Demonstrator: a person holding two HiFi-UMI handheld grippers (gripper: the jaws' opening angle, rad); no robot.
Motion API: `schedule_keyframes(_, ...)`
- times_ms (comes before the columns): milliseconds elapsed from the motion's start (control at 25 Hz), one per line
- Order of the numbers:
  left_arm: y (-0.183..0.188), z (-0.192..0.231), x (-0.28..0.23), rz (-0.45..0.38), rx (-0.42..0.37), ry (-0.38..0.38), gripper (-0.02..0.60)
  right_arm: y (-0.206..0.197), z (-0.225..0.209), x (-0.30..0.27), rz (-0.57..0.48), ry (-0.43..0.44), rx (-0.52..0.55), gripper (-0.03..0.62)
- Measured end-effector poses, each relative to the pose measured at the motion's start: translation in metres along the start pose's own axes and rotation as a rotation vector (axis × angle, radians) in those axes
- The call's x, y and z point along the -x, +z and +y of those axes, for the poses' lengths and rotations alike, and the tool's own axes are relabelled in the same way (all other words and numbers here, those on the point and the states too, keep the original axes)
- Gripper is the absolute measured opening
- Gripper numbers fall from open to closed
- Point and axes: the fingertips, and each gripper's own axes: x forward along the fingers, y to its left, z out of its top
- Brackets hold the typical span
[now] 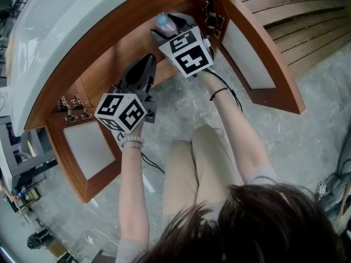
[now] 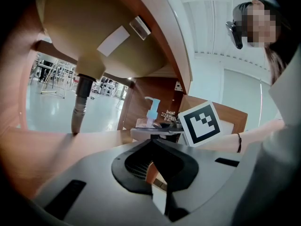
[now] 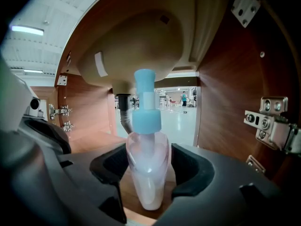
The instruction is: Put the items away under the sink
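Head view: pump bottle [image 1: 163,21] stands in under-sink cabinet [image 1: 129,45] btwn right gripper [image 1: 164,30] jaws; left gripper view: left gripper [image 2: 153,142] pinched together, empty; right gripper view: jaws apart beside bottle, prob. light, slick, squashy, so grip low on body.

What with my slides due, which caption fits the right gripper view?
Open right tongs flank a clear, blue-pumped plastic bottle upright on the brown wooden cabinet floor under the beige sink basin.

Pump bottle [image 3: 146,168] upright on the cabinet floor [image 3: 96,140] beneath the basin [image 3: 141,46], drain pipe [image 3: 125,114] behind it.
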Motion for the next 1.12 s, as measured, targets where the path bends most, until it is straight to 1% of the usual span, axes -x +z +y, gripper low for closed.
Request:
schedule_keyframes(40,0.001,-0.001,0.001,0.002,0.005,0.001,0.002,0.001,-0.001,0.001,-0.003,-0.003,-0.013,0.269)
schedule_keyframes(120,0.002,-0.003,0.005,0.007,0.015,0.006,0.002,0.003,0.000,0.006,-0.005,-0.004,-0.036,0.285)
schedule_keyframes(360,0.008,-0.016,0.016,0.024,0.051,0.012,0.002,0.006,0.003,0.030,0.011,-0.014,-0.076,0.287)
schedule_keyframes(680,0.025,-0.040,0.029,0.046,0.081,0.001,0.002,0.029,0.011,0.062,0.031,-0.012,-0.100,0.279)
schedule_keyframes(960,0.044,-0.052,0.044,0.053,0.111,-0.006,0.002,0.048,0.021,0.086,0.056,-0.007,-0.100,0.184)
schedule_keyframes(1120,0.052,-0.060,0.053,0.066,0.129,-0.010,0.002,0.060,0.026,0.098,0.056,-0.009,-0.105,0.146)
